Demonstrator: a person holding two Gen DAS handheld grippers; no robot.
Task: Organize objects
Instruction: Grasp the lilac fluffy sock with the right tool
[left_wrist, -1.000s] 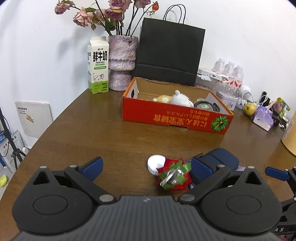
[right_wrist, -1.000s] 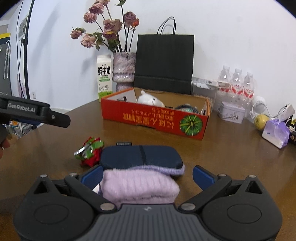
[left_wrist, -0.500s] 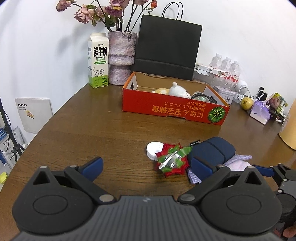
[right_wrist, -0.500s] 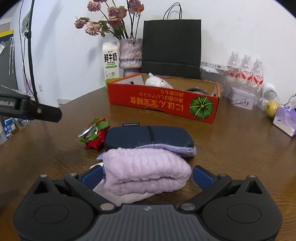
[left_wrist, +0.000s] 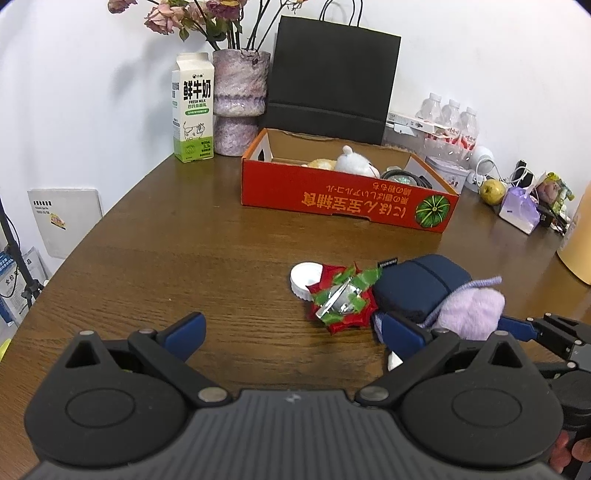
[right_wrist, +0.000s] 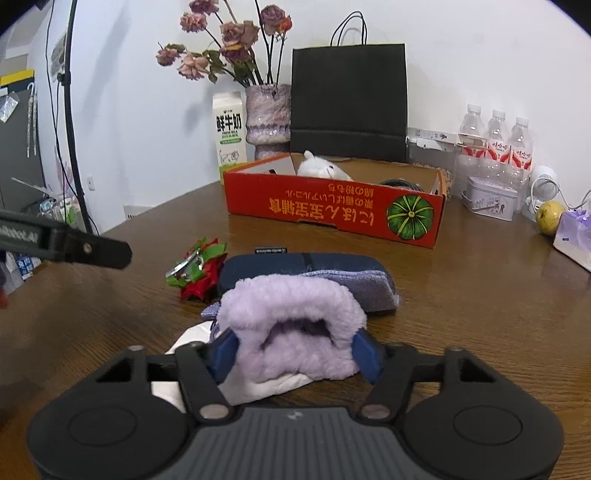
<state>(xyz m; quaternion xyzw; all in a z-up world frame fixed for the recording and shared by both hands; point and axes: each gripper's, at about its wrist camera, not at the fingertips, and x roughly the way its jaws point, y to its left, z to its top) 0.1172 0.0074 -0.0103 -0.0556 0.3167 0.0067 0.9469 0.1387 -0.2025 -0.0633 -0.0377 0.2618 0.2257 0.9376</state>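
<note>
My right gripper is shut on a fluffy lilac sock, squeezing it so it bulges upward; the sock also shows in the left wrist view. Behind it lie a navy pouch and a red-and-green foil bow. In the left wrist view the bow lies beside a white lid and the pouch. My left gripper is open and empty, hovering in front of the bow. The red cardboard box holds a white plush toy.
A milk carton, a vase of dried flowers and a black paper bag stand behind the box. Water bottles, a tin, a yellow fruit and a lilac packet crowd the right side.
My right gripper's fingers have closed onto the lilac sock, bunching it up. My left gripper has drawn back from the bow and stays open.
</note>
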